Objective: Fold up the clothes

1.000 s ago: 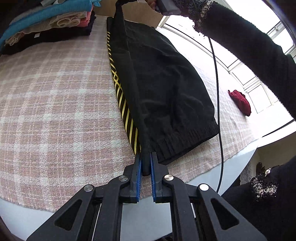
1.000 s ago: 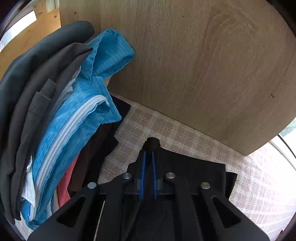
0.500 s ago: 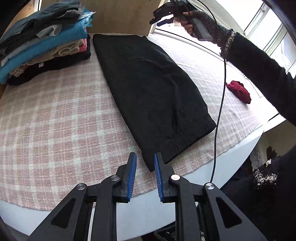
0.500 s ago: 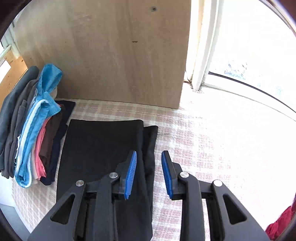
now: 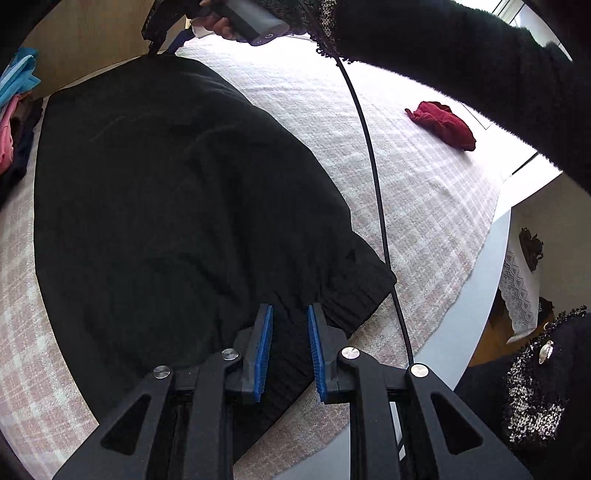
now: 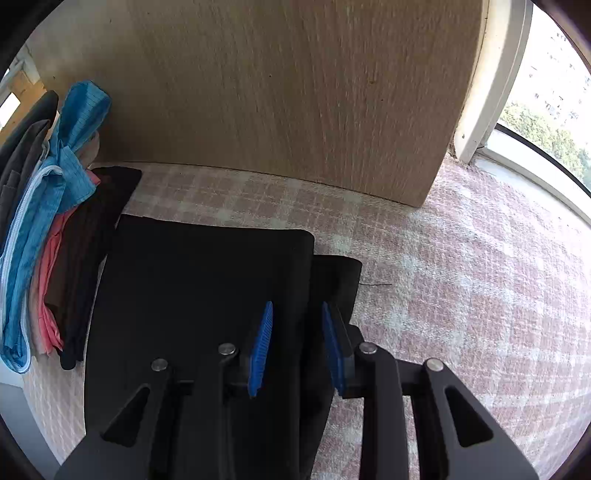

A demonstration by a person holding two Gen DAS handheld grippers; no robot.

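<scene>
A black garment (image 5: 177, 206) lies folded lengthwise and flat on the pink plaid tablecloth (image 5: 424, 206). My left gripper (image 5: 290, 321) is open, low over the garment's ribbed hem at the near end. My right gripper (image 6: 297, 317) is open, low over the garment's far end (image 6: 207, 295) near its right edge, where a lower layer sticks out. The right gripper also shows at the top of the left wrist view (image 5: 162, 33), held in a hand above the far end.
A stack of folded clothes (image 6: 48, 229) stands left of the garment. A wooden panel (image 6: 277, 92) rises behind the table. A red cloth (image 5: 441, 125) lies on the right. A black cable (image 5: 373, 177) hangs across. The table's edge (image 5: 476, 295) curves at right.
Both grippers let go of the garment's folded edge and opened. The garment now lies flat, its yellow-striped side covered. Both grippers have since come down close over its ends.
</scene>
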